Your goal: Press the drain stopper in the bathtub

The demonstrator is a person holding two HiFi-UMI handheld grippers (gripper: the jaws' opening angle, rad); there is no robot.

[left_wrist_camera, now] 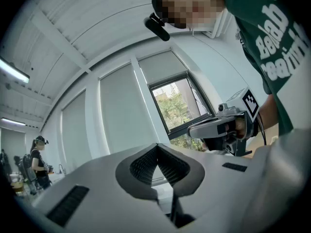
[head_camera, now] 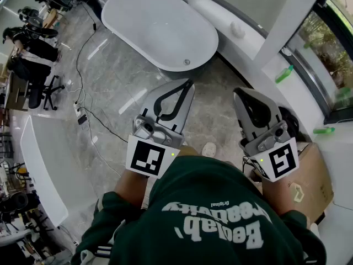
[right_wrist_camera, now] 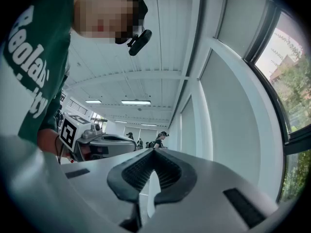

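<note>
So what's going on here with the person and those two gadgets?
A person in a green sweatshirt holds a grey left gripper and right gripper near the chest, fingers shut on nothing. The white oval bathtub, with its small round metal drain stopper, lies ahead across the grey marble floor, untouched.

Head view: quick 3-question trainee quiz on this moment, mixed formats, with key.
1. True or false: the left gripper and right gripper are both clear of the drain stopper.
2. The left gripper's jaws are: A) wide apart; B) shut, empty; C) shut on a sponge.
3. Fill in: the drain stopper lies at the bathtub's end ___ the person.
Key: 1 true; 2 B; 3 nearest.
</note>
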